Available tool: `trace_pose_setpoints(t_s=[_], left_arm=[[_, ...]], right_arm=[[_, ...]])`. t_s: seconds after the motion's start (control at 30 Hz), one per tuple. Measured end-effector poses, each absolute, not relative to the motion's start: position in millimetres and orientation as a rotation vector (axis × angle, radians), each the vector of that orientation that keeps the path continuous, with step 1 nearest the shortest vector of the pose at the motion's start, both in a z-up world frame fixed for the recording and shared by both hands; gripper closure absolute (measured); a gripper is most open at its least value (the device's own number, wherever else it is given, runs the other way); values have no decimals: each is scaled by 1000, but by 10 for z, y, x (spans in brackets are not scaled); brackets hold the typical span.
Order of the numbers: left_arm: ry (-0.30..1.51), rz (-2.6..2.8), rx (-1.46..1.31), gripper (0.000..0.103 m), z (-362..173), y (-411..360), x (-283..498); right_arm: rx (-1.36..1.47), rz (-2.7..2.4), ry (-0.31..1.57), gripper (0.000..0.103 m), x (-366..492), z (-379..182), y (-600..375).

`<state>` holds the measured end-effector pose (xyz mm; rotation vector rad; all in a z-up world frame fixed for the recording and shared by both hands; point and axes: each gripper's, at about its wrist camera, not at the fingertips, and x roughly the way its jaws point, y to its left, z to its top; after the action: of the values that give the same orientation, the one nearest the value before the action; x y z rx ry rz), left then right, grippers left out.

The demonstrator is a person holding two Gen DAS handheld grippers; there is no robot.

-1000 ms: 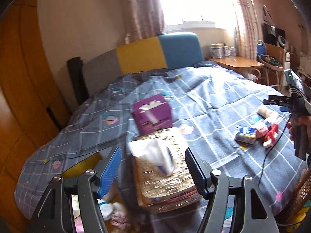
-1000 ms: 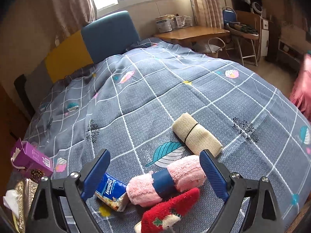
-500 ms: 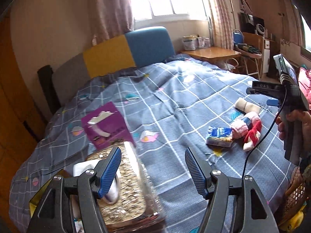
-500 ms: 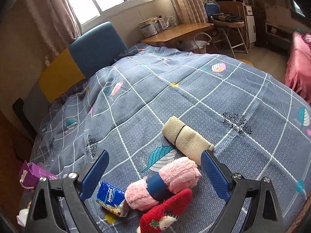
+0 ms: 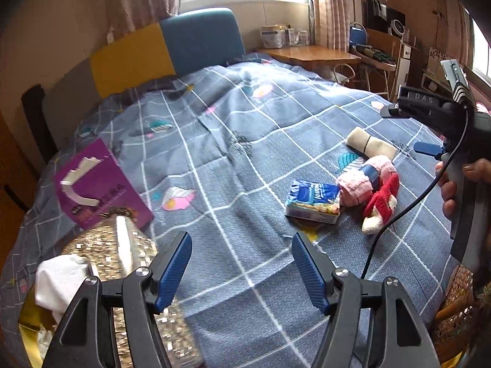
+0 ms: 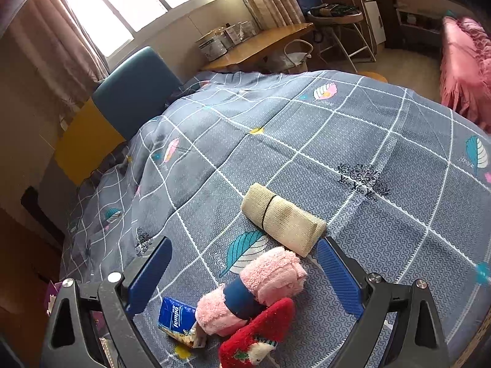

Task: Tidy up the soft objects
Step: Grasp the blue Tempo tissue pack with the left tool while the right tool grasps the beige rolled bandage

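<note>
A cluster of soft objects is seen lying on the grey checked quilt (image 6: 353, 141), toward the near right part of the bed in the left wrist view. A pink rolled towel (image 6: 254, 294), bound by a blue band, is laid at the centre of the cluster; a red plush sock (image 6: 260, 334) is pressed against its near side, and a beige rolled cloth (image 6: 282, 217), tied with a thin dark band, is placed just beyond it, close to or perhaps touching the towel's far end. A blue tissue pack (image 6: 178, 320) is set just to the left of the pink roll, touching it. The right gripper (image 6: 242, 279) is held above these items with its jaws spread wide and nothing clasped; the pink roll and the sock are framed between the blue fingers (image 6: 337, 279). The left gripper (image 5: 242, 273) is likewise opened wide and is empty, held over bare quilt with the cluster well off to its far right. At the near left, a gold sequined tissue box (image 5: 122, 263) with white tissue protruding is seen partly behind the left finger, and a purple tissue box (image 5: 98, 184) is set just beyond it, touching. A headboard (image 5: 159, 49) of grey, yellow and blue panels is placed at the far end, and a wooden desk (image 5: 310, 53) is stood to its right beneath the window.
</note>
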<state>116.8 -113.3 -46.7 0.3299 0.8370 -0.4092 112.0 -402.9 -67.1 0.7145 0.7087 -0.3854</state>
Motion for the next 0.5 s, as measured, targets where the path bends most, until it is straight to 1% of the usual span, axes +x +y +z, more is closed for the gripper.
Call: trace_pose_setpoints(t_s=[0.5], left_arm=[[1159, -519, 35, 36, -958, -1747, 1810]], right_arm=[[826, -389, 705, 7, 1055, -766, -4164]])
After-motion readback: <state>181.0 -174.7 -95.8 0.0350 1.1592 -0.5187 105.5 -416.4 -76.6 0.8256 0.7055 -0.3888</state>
